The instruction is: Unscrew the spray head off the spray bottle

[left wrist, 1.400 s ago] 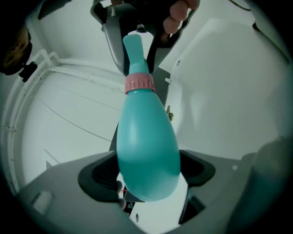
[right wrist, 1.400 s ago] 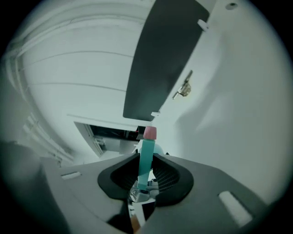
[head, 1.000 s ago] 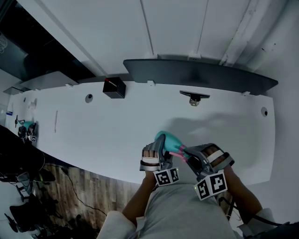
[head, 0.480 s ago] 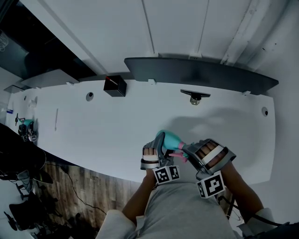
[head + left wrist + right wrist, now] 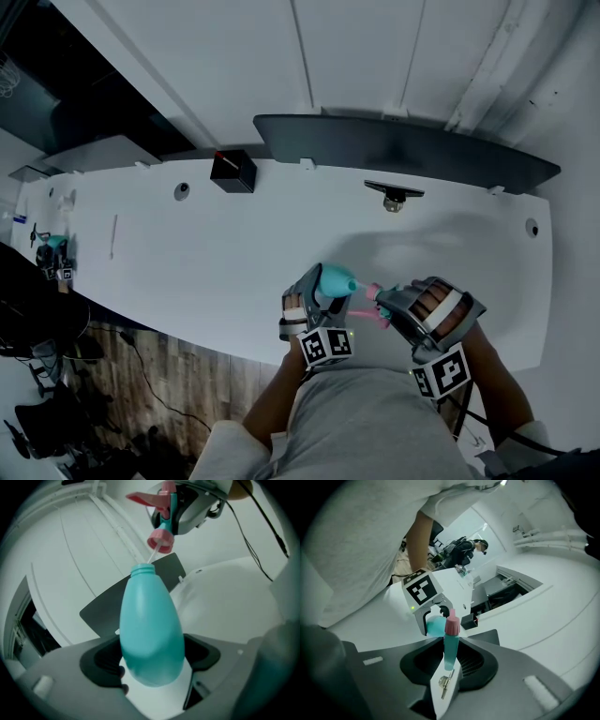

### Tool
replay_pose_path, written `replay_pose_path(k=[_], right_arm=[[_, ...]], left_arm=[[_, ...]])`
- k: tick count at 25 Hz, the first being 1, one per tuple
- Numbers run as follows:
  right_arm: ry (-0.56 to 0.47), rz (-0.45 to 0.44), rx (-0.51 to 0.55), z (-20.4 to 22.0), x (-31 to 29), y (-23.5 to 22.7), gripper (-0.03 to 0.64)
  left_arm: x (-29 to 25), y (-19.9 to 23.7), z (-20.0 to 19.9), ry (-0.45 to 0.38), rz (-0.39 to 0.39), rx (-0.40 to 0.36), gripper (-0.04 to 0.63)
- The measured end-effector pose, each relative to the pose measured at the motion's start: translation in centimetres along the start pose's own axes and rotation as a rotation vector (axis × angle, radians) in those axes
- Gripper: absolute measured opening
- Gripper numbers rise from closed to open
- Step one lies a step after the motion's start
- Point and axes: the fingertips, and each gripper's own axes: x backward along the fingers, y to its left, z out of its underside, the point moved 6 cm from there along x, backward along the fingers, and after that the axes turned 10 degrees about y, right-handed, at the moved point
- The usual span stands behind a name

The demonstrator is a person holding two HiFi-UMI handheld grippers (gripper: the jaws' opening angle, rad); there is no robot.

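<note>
The white worktop (image 5: 187, 272) lies beneath the spray bottle (image 5: 150, 630), which is held clear of it above its near edge. A small black box (image 5: 232, 172) stands on the worktop to the left of the bottle and beyond it, well apart.

Left tool (image 5: 151, 658): closed on the spray bottle. Its jaws clamp the wide lower body of the teal bottle from both sides. The bottle is tilted, its open neck pointing away from the tool and towards the right tool. The threaded neck is bare.

The spray head (image 5: 165, 515) is off the bottle and sits just beyond the neck, on the bottle's right in the head view. There is a gap between its pink collar and the neck. The thin white dip tube (image 5: 152, 555) spans that gap from the collar down to the bottle's mouth. How far the tube runs inside the bottle cannot be told.

Right tool (image 5: 450, 660): closed on the spray head. Its jaws press on the teal body of the head, and the collar faces the bottle.
</note>
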Motion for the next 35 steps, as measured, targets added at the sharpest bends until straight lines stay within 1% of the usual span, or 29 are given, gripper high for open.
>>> replay_pose_path(k=[1, 3, 5, 7, 8, 10, 11, 13, 14, 16, 18, 22, 26, 30, 32, 35], right_arm=[[-0.026, 0.01, -0.068, 0.4, 0.5, -0.3, 0.089], [-0.086, 0.035, -0.263, 1.8, 1.9, -1.0, 0.089], [-0.124, 0.094, -0.505, 4.0, 3.3, -1.8, 0.089], [-0.104, 0.173, -0.77, 6.7, 4.0, -2.4, 0.089], [-0.08, 0.212, -0.896, 8.0, 3.9, -2.5, 0.089], [-0.042, 0.3, -1.1, 9.6, 3.1, -2.2, 0.089], [-0.024, 0.332, -1.183, 10.0, 2.5, -1.9, 0.089], [0.002, 0.366, -1.335, 9.9, 1.1, -1.1, 0.091], [0.0, 0.378, -1.389, 9.6, 0.5, -0.9, 0.091], [-0.024, 0.393, -1.44, 9.0, -0.4, -0.8, 0.09], [-0.04, 0.38, -1.471, 8.1, -0.8, -0.9, 0.09], [-0.044, 0.355, -1.474, 6.6, -0.6, -1.3, 0.091], [-0.052, 0.374, -1.467, 6.1, 0.5, -0.9, 0.091], [-0.064, 0.358, -1.508, 5.4, 2.1, 0.9, 0.091], [-0.093, 0.354, -1.504, 4.7, 3.5, 1.7, 0.091], [-0.138, 0.354, -1.495, 3.8, 5.7, 3.0, 0.091]], left_arm=[[-0.1, 0.4, 0.4, 0.011, -0.005, 0.052, 0.397], [-0.4, 1.5, 1.5, 0.039, -0.012, 0.185, 0.397], [-0.4, 3.0, 2.7, 0.062, -0.016, 0.344, 0.397], [-0.1, 4.5, 3.4, 0.059, -0.016, 0.486, 0.397], [0.1, 4.9, 3.4, 0.046, -0.014, 0.532, 0.397], [0.6, 5.3, 2.3, -0.008, -0.004, 0.579, 0.397], [0.9, 5.3, 1.4, -0.046, 0.005, 0.595, 0.397], [1.5, 5.1, -0.8, -0.12, 0.032, 0.637, 0.397], [1.9, 5.0, -1.9, -0.152, 0.048, 0.658, 0.397], [2.6, 4.7, -4.0, -0.199, 0.079, 0.683, 0.397], [3.3, 4.4, -5.3, -0.225, 0.107, 0.69, 0.397], [4.3, 4.3, -6.5, -0.24, 0.14, 0.673, 0.397], [5.6, 3.7, -6.8, -0.244, 0.168, 0.67, 0.397], [7.8, 2.4, -6.7, -0.248, 0.154, 0.666, 0.397], [9.4, 1.3, -6.8, -0.249, 0.142, 0.679, 0.397], [11.7, -0.5, -7.0, -0.259, 0.113, 0.675, 0.397]])
